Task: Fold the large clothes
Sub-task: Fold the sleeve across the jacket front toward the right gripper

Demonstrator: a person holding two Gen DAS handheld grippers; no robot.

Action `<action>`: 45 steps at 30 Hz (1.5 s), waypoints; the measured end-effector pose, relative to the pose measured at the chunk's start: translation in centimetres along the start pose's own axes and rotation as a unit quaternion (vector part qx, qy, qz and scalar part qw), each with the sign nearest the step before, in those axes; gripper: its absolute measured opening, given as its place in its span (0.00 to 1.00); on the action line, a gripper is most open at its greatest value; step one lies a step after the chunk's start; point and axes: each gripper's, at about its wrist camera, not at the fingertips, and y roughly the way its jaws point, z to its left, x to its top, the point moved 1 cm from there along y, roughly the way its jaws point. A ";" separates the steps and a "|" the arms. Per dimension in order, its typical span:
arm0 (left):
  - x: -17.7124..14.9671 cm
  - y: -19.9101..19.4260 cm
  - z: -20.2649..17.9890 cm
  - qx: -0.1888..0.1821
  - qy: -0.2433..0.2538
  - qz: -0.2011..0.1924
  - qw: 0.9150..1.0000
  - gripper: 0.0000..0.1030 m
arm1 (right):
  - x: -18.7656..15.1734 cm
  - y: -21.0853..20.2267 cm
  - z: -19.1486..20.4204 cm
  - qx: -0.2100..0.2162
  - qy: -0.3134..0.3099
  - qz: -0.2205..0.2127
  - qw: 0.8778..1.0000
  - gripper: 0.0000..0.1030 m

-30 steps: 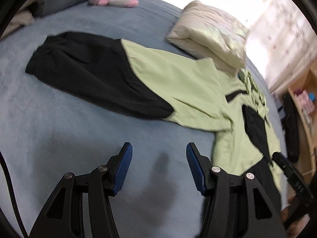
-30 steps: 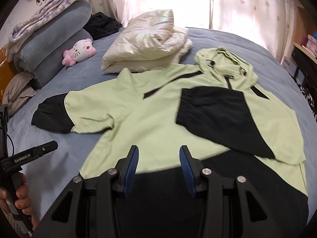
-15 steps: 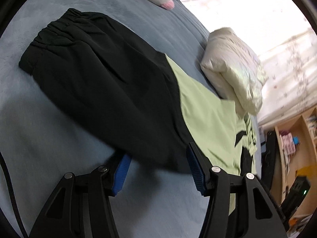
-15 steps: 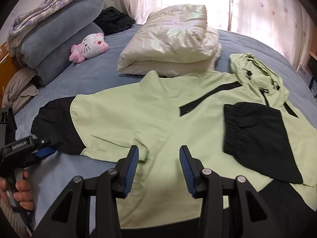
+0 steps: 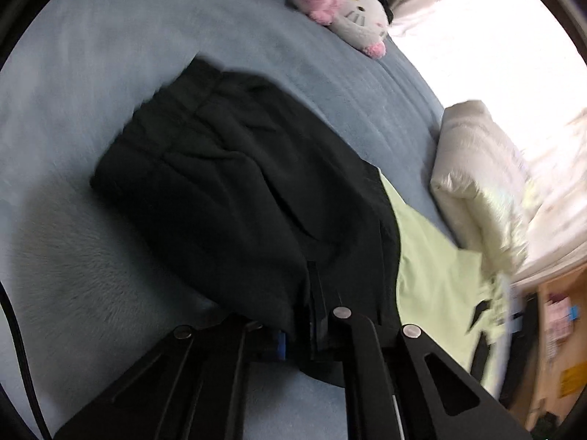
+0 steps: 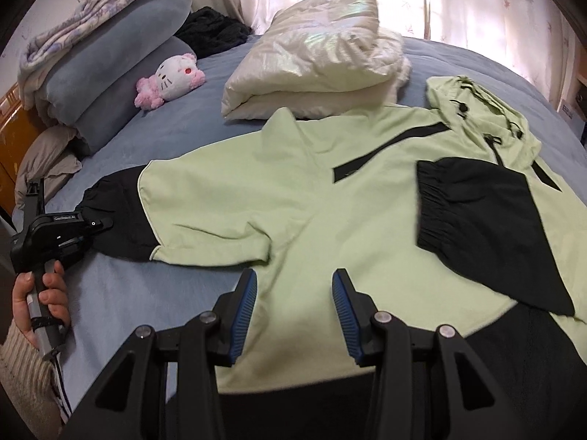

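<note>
Blue bed (image 6: 190,128) carries a folded cream quilt (image 6: 315,62) near its far edge. Pink-and-white plush cat (image 6: 170,80) lies beside stacked grey blankets (image 6: 110,69) at the far left corner. Curtains (image 6: 477,3) behind.

Left gripper (image 5: 301,315) fingertips buried under the black sleeve (image 5: 234,198), jaw gap unreadable. Ahead and right of the fingers, hoodie (image 5: 433,278) body smeared by blur. Below the right gripper (image 6: 293,311) fingers, black hem (image 6: 495,385) cut by the frame edge.
</note>
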 end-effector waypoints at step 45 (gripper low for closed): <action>-29.9 -5.9 -30.7 -0.050 0.423 0.099 0.899 0.77 | -10.3 -12.4 -18.3 -0.015 0.133 -0.065 0.989 0.42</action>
